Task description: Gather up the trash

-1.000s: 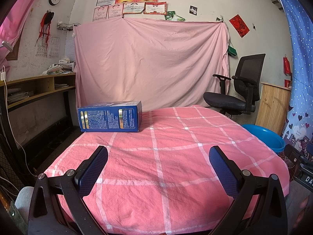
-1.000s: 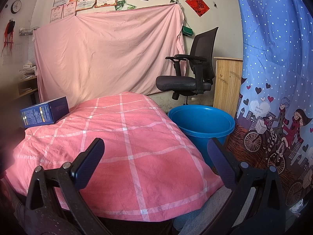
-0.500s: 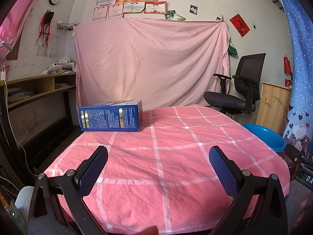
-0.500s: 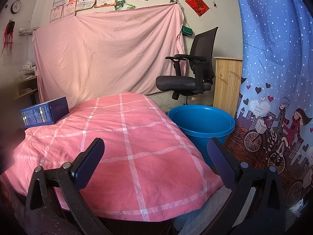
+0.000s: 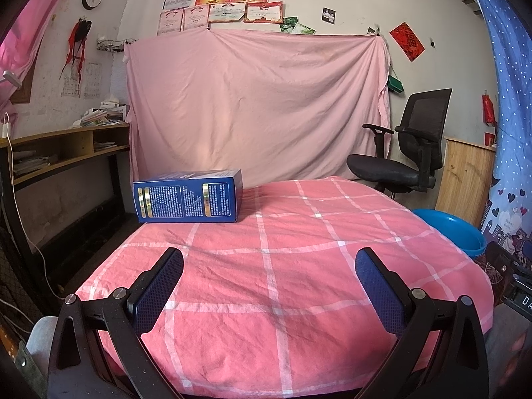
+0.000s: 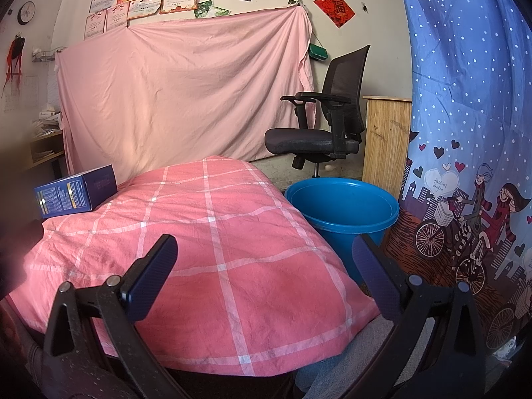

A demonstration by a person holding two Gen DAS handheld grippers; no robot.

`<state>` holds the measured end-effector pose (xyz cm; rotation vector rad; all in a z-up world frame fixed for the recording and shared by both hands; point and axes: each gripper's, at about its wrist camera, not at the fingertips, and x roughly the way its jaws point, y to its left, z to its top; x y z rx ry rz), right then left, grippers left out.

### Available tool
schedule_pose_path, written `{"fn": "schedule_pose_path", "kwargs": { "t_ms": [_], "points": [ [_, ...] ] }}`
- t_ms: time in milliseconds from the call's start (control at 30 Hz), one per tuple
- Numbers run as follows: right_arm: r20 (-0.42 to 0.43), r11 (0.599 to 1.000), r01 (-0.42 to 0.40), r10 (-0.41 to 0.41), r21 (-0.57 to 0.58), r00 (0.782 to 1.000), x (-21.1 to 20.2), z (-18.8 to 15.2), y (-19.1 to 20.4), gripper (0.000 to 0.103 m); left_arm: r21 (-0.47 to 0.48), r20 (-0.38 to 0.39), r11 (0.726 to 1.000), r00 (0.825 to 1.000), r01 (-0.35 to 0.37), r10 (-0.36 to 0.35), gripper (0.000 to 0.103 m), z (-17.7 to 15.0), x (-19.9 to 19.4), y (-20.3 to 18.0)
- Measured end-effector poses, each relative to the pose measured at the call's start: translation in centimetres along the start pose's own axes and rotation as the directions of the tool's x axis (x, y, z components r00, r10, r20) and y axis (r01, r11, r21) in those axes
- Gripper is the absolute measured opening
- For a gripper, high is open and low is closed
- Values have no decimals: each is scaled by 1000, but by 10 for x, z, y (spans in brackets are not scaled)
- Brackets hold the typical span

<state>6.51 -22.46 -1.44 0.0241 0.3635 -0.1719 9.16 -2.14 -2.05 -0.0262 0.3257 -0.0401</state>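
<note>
A dark blue printed carton (image 5: 188, 197) lies on its long side at the far left corner of a table under a pink checked cloth (image 5: 299, 259); the right wrist view shows the same carton (image 6: 74, 191) at its left edge. A blue plastic bucket (image 6: 342, 212) stands on the floor right of the table, its rim (image 5: 455, 232) showing in the left wrist view. My left gripper (image 5: 269, 267) hangs open over the near part of the cloth, well short of the carton. My right gripper (image 6: 264, 257) is open above the table's near right corner, holding nothing.
A black office chair (image 6: 326, 133) stands behind the bucket beside a wooden cabinet (image 6: 385, 143). A blue patterned curtain (image 6: 465, 133) closes off the right. A wooden shelf with papers (image 5: 66, 149) runs along the left wall. A pink sheet (image 5: 256, 106) hangs behind the table.
</note>
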Motion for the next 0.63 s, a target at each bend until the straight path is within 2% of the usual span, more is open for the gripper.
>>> {"fn": "schedule_pose_path", "kwargs": {
  "t_ms": [633],
  "points": [
    [0,1000,0,0,2,1000,0,-1,1,103,2,3,1000,1000,-3,3,101,-1,-1,-3]
  ]
}}
